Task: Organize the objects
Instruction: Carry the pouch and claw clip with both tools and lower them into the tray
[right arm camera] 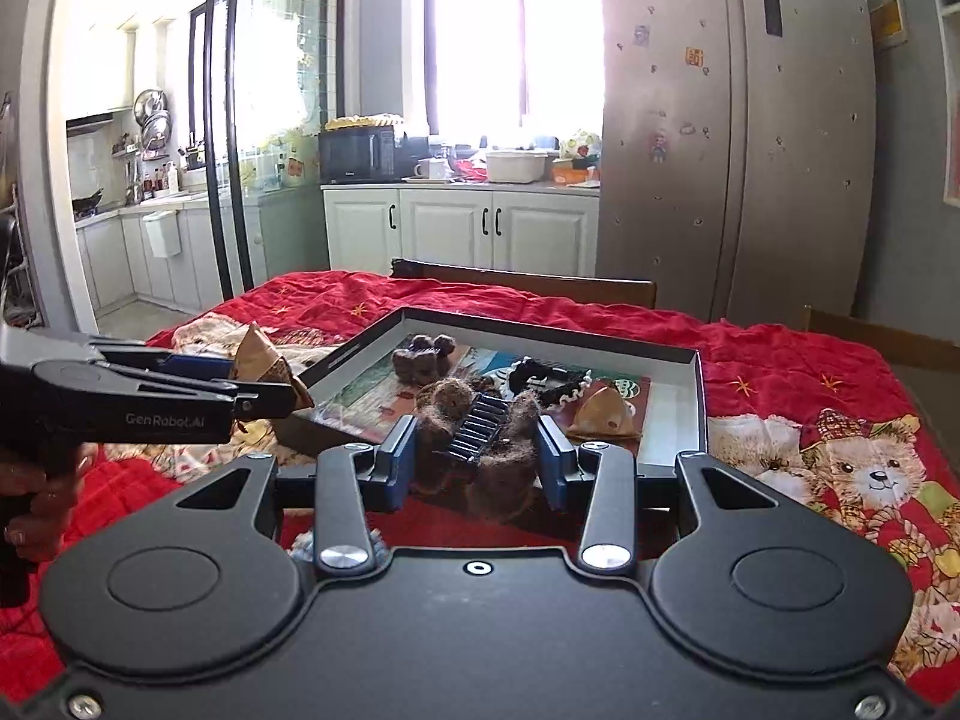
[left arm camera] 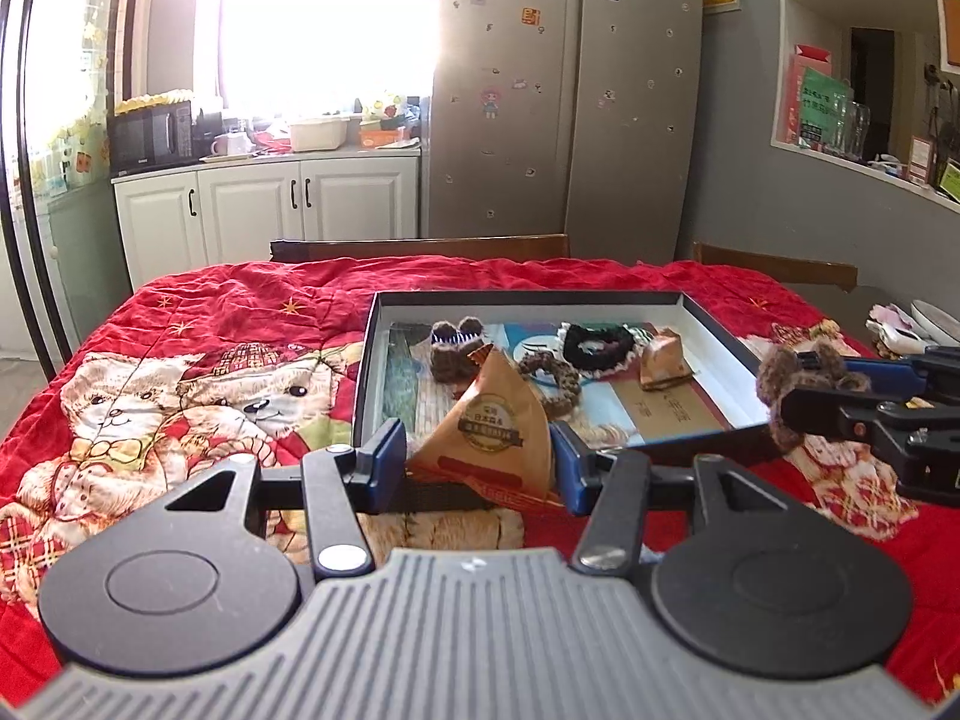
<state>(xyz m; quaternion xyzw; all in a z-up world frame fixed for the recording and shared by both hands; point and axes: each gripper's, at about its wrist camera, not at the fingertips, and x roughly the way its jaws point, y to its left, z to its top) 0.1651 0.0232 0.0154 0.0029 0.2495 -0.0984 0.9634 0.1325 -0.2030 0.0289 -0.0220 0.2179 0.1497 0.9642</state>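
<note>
Table covered by red quilted cloth (left arm camera: 252,306) with teddy-bear print. Shallow dark box lid (left arm camera: 528,298) sits on it mid-table, holding a brown fuzzy clip (left arm camera: 454,354), black scrunchie (left arm camera: 600,345), brown scrunchie (left arm camera: 555,378) and a small tan pyramid packet (left arm camera: 663,360). Left gripper (left arm camera: 477,468): jaws clamped on a tan pyramid packet (left arm camera: 492,426), held just near of the box's near-left edge. Right gripper (right arm camera: 474,462): jaws clamped on a brown fuzzy hair claw (right arm camera: 480,420), at the box's near-right edge. Room: kitchen; white cabinets (left arm camera: 270,210) with microwave (left arm camera: 153,135) on the far counter, bright window (left arm camera: 324,24) above, steel fridge (left arm camera: 564,90) with stickers at far right, wooden chair backs (left arm camera: 420,247) behind the table
</note>
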